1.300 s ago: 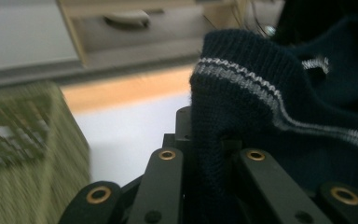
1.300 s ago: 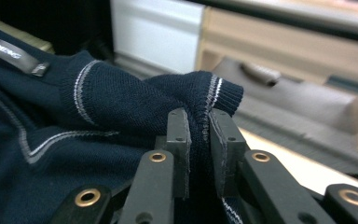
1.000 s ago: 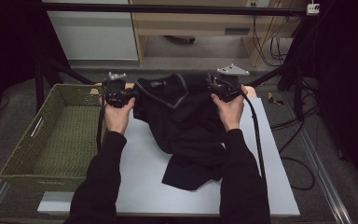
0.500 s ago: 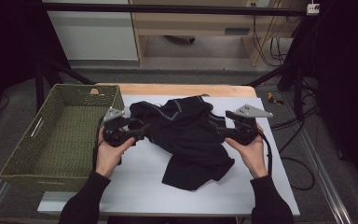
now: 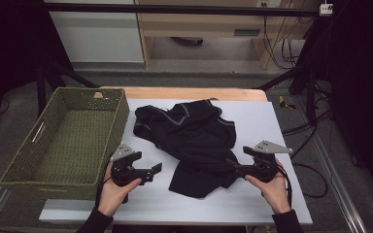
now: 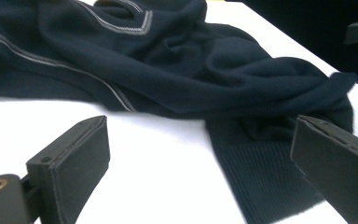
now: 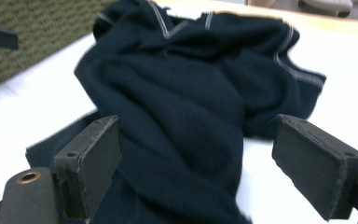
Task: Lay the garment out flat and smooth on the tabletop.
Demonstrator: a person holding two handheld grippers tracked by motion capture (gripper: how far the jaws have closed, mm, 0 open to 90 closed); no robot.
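Observation:
A dark navy sweater (image 5: 189, 133) with thin grey stripes lies crumpled on the white mat (image 5: 272, 121). My left gripper (image 5: 154, 171) sits near the front edge, just left of the sweater's lower hem and apart from it, pointing right. In the left gripper view the left gripper (image 6: 200, 122) is open, with the mat and the ribbed hem (image 6: 261, 182) ahead. My right gripper (image 5: 235, 167) points left at the sweater's right lower edge. In the right gripper view the right gripper (image 7: 196, 120) is open, and a fold of the sweater (image 7: 186, 107) lies between the jaws.
A green woven basket (image 5: 121, 121) stands on the left of the table with nothing in it. Its weave also appears at the top left as the basket (image 7: 37, 28). A strip of wooden tabletop (image 5: 175, 93) runs behind the mat. Cables hang at the far right.
Both hands have drawn back from the table's far side to its near edge. The sweater's top has dropped from the far edge and it lies crumpled mid-mat.

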